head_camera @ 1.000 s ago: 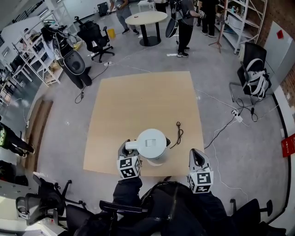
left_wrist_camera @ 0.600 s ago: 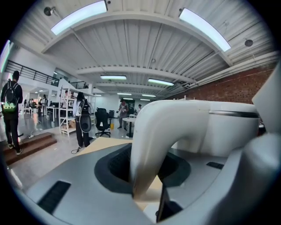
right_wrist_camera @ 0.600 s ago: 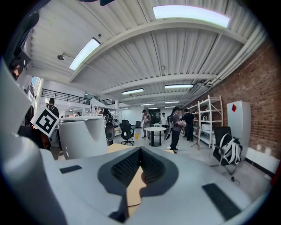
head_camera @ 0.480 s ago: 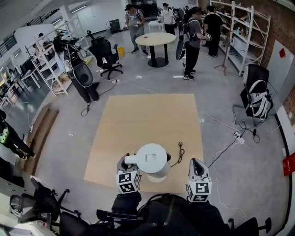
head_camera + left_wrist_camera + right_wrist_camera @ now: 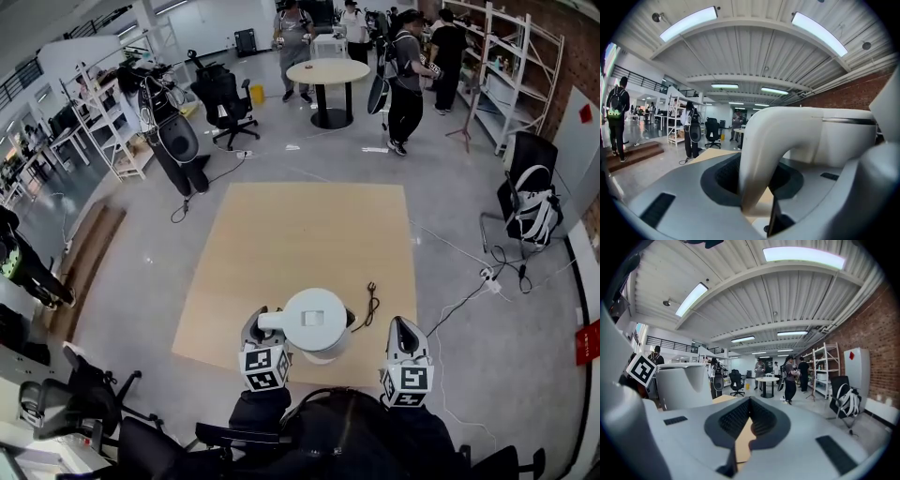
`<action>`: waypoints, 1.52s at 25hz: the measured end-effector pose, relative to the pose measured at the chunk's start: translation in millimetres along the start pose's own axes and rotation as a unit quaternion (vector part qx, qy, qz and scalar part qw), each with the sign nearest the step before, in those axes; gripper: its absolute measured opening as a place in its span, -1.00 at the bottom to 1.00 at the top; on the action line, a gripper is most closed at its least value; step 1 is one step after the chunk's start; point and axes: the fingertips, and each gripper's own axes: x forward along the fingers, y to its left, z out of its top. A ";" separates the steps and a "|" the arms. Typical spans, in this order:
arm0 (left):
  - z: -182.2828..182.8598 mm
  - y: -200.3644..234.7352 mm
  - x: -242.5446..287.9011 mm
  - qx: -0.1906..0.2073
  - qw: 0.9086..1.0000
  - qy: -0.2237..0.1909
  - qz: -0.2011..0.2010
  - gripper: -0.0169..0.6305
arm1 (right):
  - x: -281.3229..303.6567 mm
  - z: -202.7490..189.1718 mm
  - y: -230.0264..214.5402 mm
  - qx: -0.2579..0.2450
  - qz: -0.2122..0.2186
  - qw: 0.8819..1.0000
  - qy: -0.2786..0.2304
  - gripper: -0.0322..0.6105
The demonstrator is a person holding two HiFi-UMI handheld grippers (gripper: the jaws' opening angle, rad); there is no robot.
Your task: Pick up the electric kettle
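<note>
The white electric kettle hangs over the near edge of the wooden board, with its handle pointing left. My left gripper is shut on that handle. In the left gripper view the curved white handle fills the gap between the jaws, and the kettle body stands just behind it. My right gripper floats to the right of the kettle, apart from it. Its jaws are shut with nothing between them, and the kettle shows at its left.
A short black cable lies on the board right of the kettle. A white cord and power strip trail over the grey floor at right. Farther back stand a round table, several people, office chairs and shelving.
The kettle has come up a little in the left gripper's hold. The right gripper rose beside it, still with nothing in it.
</note>
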 end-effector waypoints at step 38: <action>-4.7 -10.9 -18.4 0.006 1.000 0.002 0.001 -0.58 | -22.3 -5.6 -6.5 0.000 -0.008 1.000 0.004 -0.89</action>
